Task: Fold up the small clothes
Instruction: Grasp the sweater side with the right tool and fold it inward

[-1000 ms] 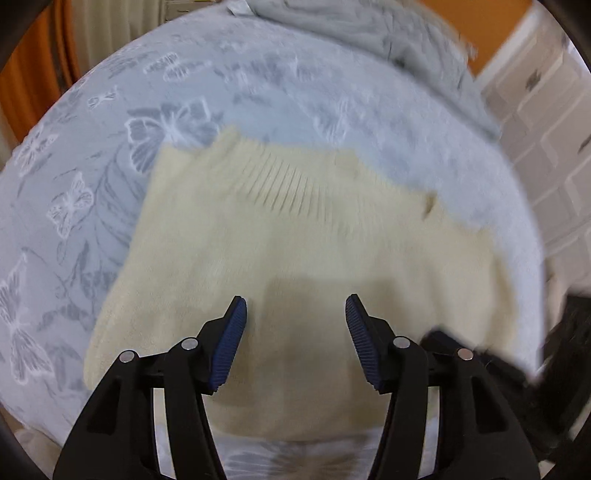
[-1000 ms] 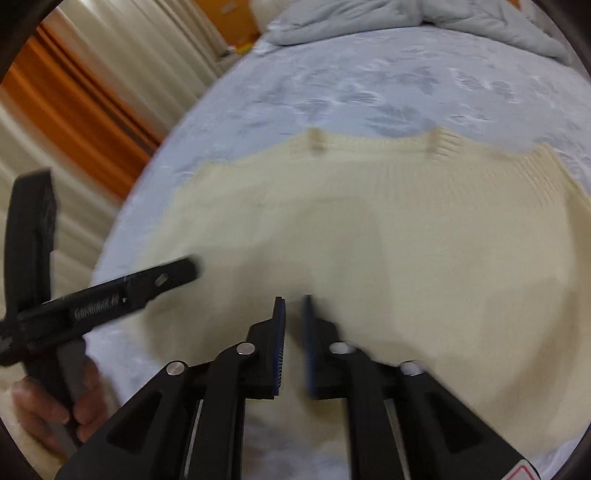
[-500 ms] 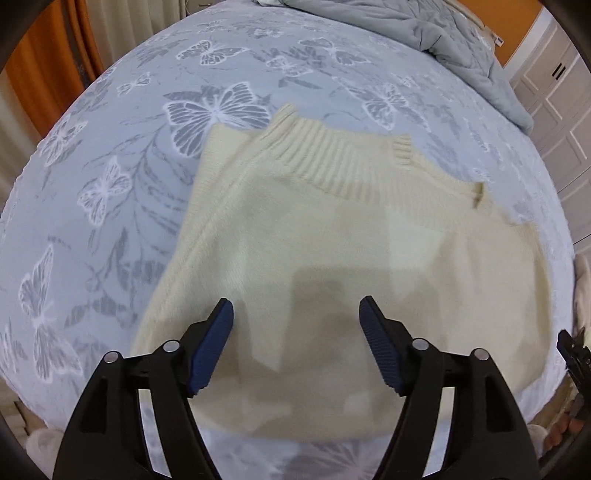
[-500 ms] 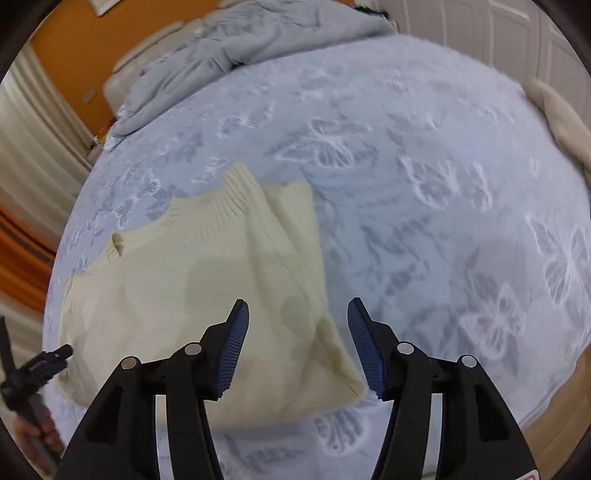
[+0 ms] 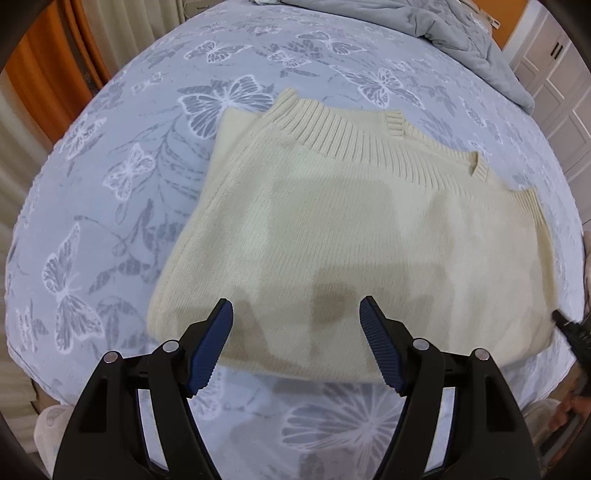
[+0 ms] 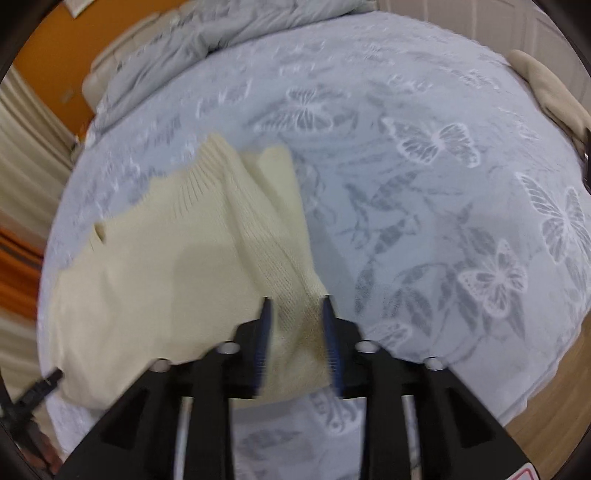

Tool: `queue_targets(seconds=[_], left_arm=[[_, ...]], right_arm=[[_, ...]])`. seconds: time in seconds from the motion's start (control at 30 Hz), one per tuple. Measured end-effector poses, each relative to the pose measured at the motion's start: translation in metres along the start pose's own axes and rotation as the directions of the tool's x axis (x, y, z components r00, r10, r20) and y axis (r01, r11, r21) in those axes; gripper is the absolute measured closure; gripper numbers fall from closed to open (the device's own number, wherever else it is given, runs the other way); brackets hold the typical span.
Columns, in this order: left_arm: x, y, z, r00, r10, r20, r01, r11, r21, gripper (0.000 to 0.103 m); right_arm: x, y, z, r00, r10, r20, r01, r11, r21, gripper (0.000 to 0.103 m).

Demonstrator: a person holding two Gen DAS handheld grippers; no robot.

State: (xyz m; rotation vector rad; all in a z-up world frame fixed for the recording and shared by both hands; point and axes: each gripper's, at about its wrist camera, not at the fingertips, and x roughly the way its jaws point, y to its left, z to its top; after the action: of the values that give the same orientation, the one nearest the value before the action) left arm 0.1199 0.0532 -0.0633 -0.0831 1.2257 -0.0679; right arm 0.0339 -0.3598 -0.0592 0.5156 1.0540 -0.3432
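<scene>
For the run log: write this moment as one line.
sweater: half-folded on bed | left gripper: open above hem | right gripper: closing around corner

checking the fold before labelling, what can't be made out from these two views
- Right wrist view: motion blur hides whether the right gripper pads press the cream sweater corner between its fingers.
- Left wrist view: the sweater's near hem sits behind the left gripper fingers.
- Beige item: cut off at the frame edge.

A home bedroom: butterfly-print bedsheet (image 5: 155,155), rumpled grey duvet (image 5: 461,33), curtains (image 5: 122,29), panelled wardrobe doors (image 5: 561,88).
</scene>
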Motion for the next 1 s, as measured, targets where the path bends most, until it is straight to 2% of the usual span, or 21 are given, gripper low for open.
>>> queue_targets(seconds=[0.1,0.17,0.2,0.23,0.27,0.33,0.43,0.53,0.6,0.67,0.73,0.77,0.8,0.83,0.87,0.9,1.0], left_arm=[[-0.003,0.006,-0.005,1.0,0.009,-0.001,-0.009,1.0,-0.016,0.029],[-0.006,0.012,-0.008,1.0,0.012,-0.001,-0.012,0.999,-0.042,0.022],[-0.008,0.02,-0.01,1.0,0.002,0.002,-0.002,0.997,-0.072,0.015],[-0.01,0.025,-0.012,1.0,-0.011,0.007,0.012,0.995,-0.097,0.013],[-0.012,0.039,-0.015,0.999,-0.048,0.014,0.049,0.986,-0.162,0.01],[-0.011,0.062,-0.022,0.995,-0.103,0.008,0.101,0.954,-0.281,0.009],[0.005,0.1,-0.034,0.985,-0.169,-0.02,0.14,0.871,-0.472,0.009],[0.023,0.107,-0.033,0.976,-0.216,-0.028,0.168,0.828,-0.535,0.009],[0.034,0.104,-0.027,0.969,-0.247,-0.031,0.19,0.813,-0.55,0.009],[0.048,0.098,-0.021,0.959,-0.277,-0.053,0.198,0.795,-0.574,0.005],[0.05,0.095,-0.017,0.968,-0.249,-0.045,0.171,0.775,-0.608,0.005],[0.048,0.094,-0.016,0.967,-0.255,-0.027,0.186,0.769,-0.611,0.009],[0.045,0.092,-0.013,0.959,-0.285,0.009,0.232,0.761,-0.605,0.021],[0.042,0.09,-0.01,0.954,-0.299,0.02,0.252,0.765,-0.593,0.055],[0.037,0.086,-0.005,0.96,-0.28,-0.001,0.23,0.791,-0.566,0.079],[0.031,0.085,-0.002,0.959,-0.282,0.005,0.238,0.799,-0.552,0.087],[-0.001,0.087,0.0,0.939,-0.341,0.043,0.312,0.793,-0.523,0.093]], right_arm=[[-0.009,-0.004,-0.004,1.0,-0.016,0.0,0.016,0.999,0.028,0.047],[-0.01,-0.01,-0.009,0.999,-0.016,-0.029,0.017,0.998,0.059,0.043],[-0.012,-0.015,-0.015,0.999,-0.004,-0.053,0.008,0.996,0.089,0.043],[-0.015,-0.016,-0.021,0.998,0.009,-0.064,-0.002,0.995,0.104,0.043],[-0.017,-0.018,-0.028,0.997,0.025,-0.077,-0.016,0.993,0.118,0.04],[-0.016,-0.02,-0.043,0.992,0.057,-0.113,-0.042,0.99,0.131,0.035],[-0.005,-0.02,-0.054,0.982,0.106,-0.155,-0.084,0.986,0.142,0.035],[0.01,-0.016,-0.045,0.978,0.151,-0.144,-0.125,0.977,0.175,0.032],[0.023,-0.014,-0.036,0.979,0.152,-0.134,-0.123,0.971,0.203,0.028],[0.035,-0.015,-0.028,0.977,0.161,-0.141,-0.12,0.958,0.262,0.024],[0.042,-0.018,-0.024,0.978,0.169,-0.12,-0.12,0.934,0.338,0.022],[0.041,-0.017,-0.022,0.98,0.178,-0.091,-0.136,0.927,0.35,0.026],[0.039,-0.015,-0.022,0.983,0.168,-0.076,-0.133,0.932,0.337,0.059],[0.035,-0.013,-0.02,0.983,0.17,-0.074,-0.138,0.938,0.316,0.069],[0.031,-0.013,-0.019,0.979,0.194,-0.064,-0.165,0.935,0.315,0.078],[0.02,-0.013,-0.018,0.973,0.227,-0.041,-0.203,0.927,0.315,0.092],[-0.02,-0.005,-0.013,0.967,0.256,-0.004,-0.248,0.94,0.233,0.094]])
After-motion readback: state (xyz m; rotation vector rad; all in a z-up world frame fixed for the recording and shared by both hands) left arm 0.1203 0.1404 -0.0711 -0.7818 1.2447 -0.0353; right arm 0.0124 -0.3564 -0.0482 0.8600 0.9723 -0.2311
